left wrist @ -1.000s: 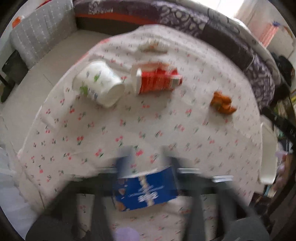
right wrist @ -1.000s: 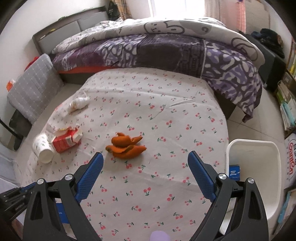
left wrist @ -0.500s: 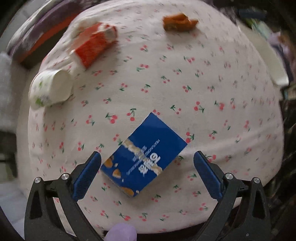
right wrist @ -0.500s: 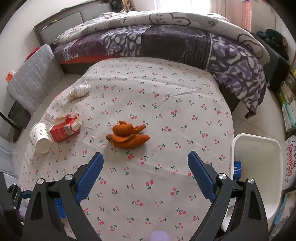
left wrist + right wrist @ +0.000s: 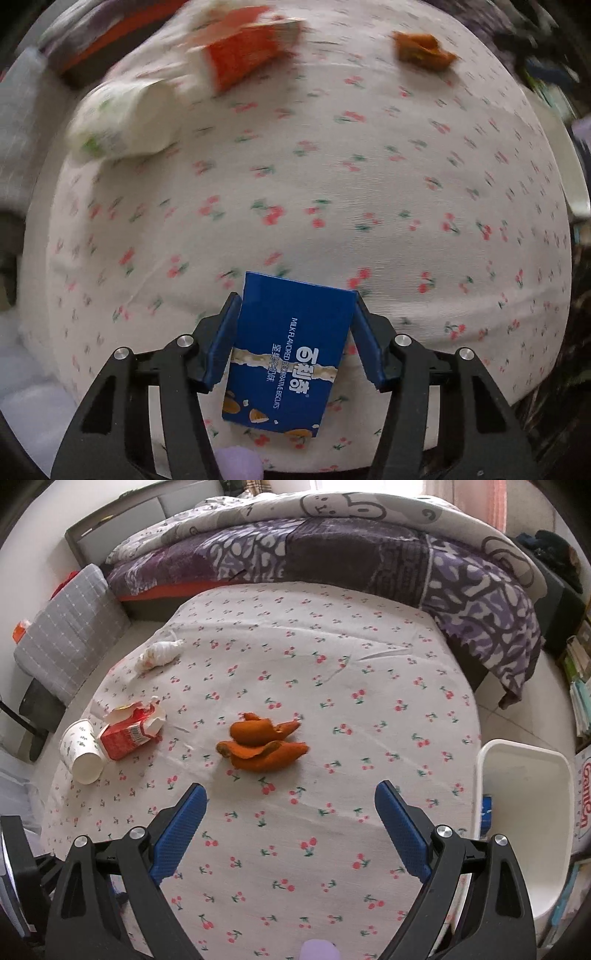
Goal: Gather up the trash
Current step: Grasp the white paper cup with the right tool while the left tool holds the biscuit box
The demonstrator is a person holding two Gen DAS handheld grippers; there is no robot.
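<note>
My left gripper [image 5: 293,314] is shut on a blue biscuit box [image 5: 288,354] near the front edge of the cherry-print table [image 5: 332,192]. Beyond it lie a white paper cup [image 5: 125,122], a torn red carton [image 5: 243,51] and orange peel [image 5: 421,46]. My right gripper [image 5: 290,812] is open and empty above the table, just short of the orange peel [image 5: 262,744]. The red carton [image 5: 129,733], the paper cup [image 5: 81,751] and a crumpled white wrapper [image 5: 159,653] lie at the left in the right wrist view.
A white bin [image 5: 524,812] stands off the table's right edge. A bed with a purple quilt [image 5: 332,557] runs behind the table. A grey cushion [image 5: 70,635] sits at the left.
My left gripper was open above the blue box half a second ago; it has moved in and closed on the box. My right gripper has drifted slightly nearer the peel.
</note>
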